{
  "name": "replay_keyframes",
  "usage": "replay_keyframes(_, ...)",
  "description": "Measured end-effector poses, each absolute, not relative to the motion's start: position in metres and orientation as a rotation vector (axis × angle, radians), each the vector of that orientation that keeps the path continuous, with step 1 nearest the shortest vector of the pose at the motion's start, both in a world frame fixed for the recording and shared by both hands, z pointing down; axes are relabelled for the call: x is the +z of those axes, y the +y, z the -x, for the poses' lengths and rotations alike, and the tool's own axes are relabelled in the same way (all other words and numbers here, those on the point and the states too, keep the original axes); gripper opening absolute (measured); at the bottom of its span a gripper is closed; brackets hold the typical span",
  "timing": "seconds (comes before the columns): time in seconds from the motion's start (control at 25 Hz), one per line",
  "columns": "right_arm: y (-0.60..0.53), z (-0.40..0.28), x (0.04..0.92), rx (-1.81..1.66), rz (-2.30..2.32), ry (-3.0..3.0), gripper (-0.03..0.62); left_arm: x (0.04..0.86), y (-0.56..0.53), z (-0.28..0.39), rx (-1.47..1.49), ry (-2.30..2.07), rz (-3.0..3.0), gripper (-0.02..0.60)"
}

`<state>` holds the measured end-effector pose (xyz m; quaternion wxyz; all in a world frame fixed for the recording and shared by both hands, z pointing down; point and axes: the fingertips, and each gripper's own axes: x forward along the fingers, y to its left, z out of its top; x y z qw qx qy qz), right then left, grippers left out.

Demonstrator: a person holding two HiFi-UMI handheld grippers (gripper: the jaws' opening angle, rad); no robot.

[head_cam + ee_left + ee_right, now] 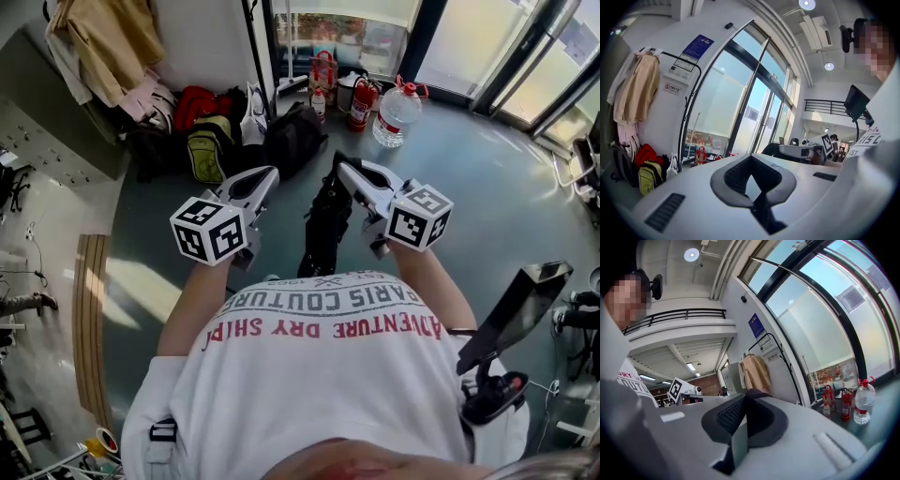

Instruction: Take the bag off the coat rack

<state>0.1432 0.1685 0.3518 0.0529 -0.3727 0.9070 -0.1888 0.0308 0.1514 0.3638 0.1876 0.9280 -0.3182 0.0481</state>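
A black bag [325, 225] hangs in front of me between the two grippers. My right gripper [345, 171] is shut on the bag's top; in the right gripper view a dark strip of it shows at the jaw tips [749, 394]. To the bag's left, my left gripper [267, 176] is shut with nothing in it [751, 159]. The black tube coat rack [689, 89] stands against the white wall with a beige coat [637, 89] hanging on it. From the left gripper view the right gripper [801, 152] is seen with the dark bag [771, 149] at its tip.
Below the rack, a red bag [192, 103], a yellow-green backpack [208, 150] and a black bag [292, 139] lie on the floor. Fire extinguishers [361, 101] and a large water bottle [397, 112] stand by the glass doors. A tablet on a stand [516, 309] is at my right.
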Motion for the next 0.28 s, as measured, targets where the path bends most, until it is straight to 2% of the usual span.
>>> replay_keyframes(0.28,0.1702,-0.1434,0.3496,-0.597,1.142,2.76,0.006,0.3586,0.1536,-0.0355,0.141,-0.873,-2.616,0.002)
